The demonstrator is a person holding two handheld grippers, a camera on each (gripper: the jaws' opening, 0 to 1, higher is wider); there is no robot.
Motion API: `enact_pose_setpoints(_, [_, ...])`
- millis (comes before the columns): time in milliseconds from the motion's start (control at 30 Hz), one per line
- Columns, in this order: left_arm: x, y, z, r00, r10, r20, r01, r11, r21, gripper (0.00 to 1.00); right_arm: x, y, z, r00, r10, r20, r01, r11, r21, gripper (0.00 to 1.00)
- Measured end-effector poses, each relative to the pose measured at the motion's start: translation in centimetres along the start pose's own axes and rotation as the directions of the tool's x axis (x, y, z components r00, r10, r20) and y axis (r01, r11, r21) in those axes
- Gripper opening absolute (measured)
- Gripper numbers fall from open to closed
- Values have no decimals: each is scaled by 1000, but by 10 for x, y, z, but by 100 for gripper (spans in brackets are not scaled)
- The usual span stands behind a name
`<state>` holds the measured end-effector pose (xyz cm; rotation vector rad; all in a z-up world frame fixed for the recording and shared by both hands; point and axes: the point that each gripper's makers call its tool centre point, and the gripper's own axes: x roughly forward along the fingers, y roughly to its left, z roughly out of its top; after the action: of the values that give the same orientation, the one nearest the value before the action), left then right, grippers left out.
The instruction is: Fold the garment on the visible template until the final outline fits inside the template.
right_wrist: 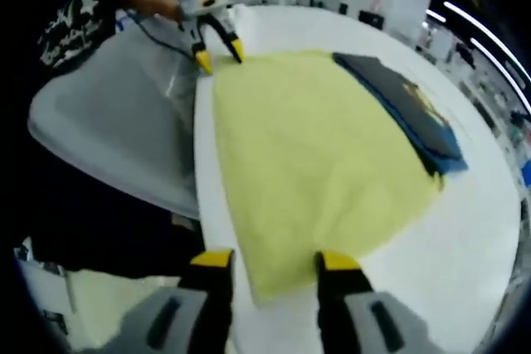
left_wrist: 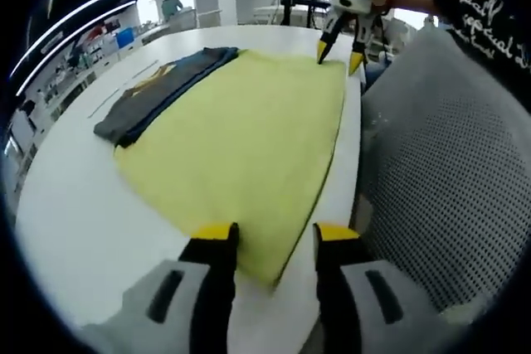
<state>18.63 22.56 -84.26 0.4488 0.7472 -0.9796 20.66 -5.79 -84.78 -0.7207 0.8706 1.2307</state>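
Scene: a person w/ a two-jaw tool in each hand is working a yellow garment [left_wrist: 249, 147] spread flat on a white round bench [left_wrist: 75, 205], in what looks like an open-plan lab.

Left tool [left_wrist: 275, 231]: jaws are standing apart, yellow-tipped, straddling the garment's near corner at the bench edge; nothing is clamped between them yet. In the right gripper view the same tool [right_wrist: 221, 53] is sitting at the far corner, tips spread and pointing down at the cloth.

Right tool [right_wrist: 278, 260]: jaws likewise parted either side of its own corner, holding nothing. In the left gripper view it [left_wrist: 338, 52] is hovering over the far corner, a hand behind it.

Why so placed: both tools are lining up on the two corners of one edge, the side nearest the person. Judging by that, the aim is prob. to pinch both corners together and carry that edge across in one even fold, no skew.

Garment look: pale yellow, soft matte knit, lying mostly smooth w/ faint ripples; outline is tapering toward the near corner, one edge running along the bench rim.

Other cloth: a dark grey folded garment [left_wrist: 158, 89] w/ a yellow print, stacked on sth blue [right_wrist: 452, 159], is lying along the yellow garment's far edge, touching or overlapping it.

Template: can't make one out; it may be lying under the cloth.

Beside bench: a grey mesh chair back [left_wrist: 448, 172] is crowding the person's side.

Stage: judged early, no fold made in the yellow piece yet.
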Motion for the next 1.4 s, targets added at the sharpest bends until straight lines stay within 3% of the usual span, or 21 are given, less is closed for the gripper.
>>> enact_pose_setpoints(267, [0, 2, 0, 1000, 15, -8, -15, 1000, 6, 24, 0, -7, -1, 1000, -19, -4, 19, 1000, 14, 25])
enact_pose_setpoints(433, [0, 4, 0, 999, 42, -2, -42, 999, -5, 9, 1, -10, 1, 999, -42, 18, 41, 998, 41, 16])
enact_pose_setpoints(700, [2, 9, 0, 997, 73, -15, -73, 997, 17, 3, 2, -19, 2, 995, -96, 16, 95, 995, 42, 0])
enact_pose_setpoints(867, [0, 7, -1, 996, 84, -22, -84, 996, 11, 2, 2, -21, -1, 994, -104, 27, 102, 992, 68, 0])
enact_pose_setpoints(1067, [-6, 7, 5, 987, 156, -39, -155, 988, 24, 1, 0, -19, -3, 992, -123, 33, 120, 990, 73, 0])
enact_pose_setpoints(1400, [-11, -6, 1, 989, 138, -56, -139, 990, -12, 1, -6, -9, -8, 993, -118, 30, 114, 987, 110, 0])
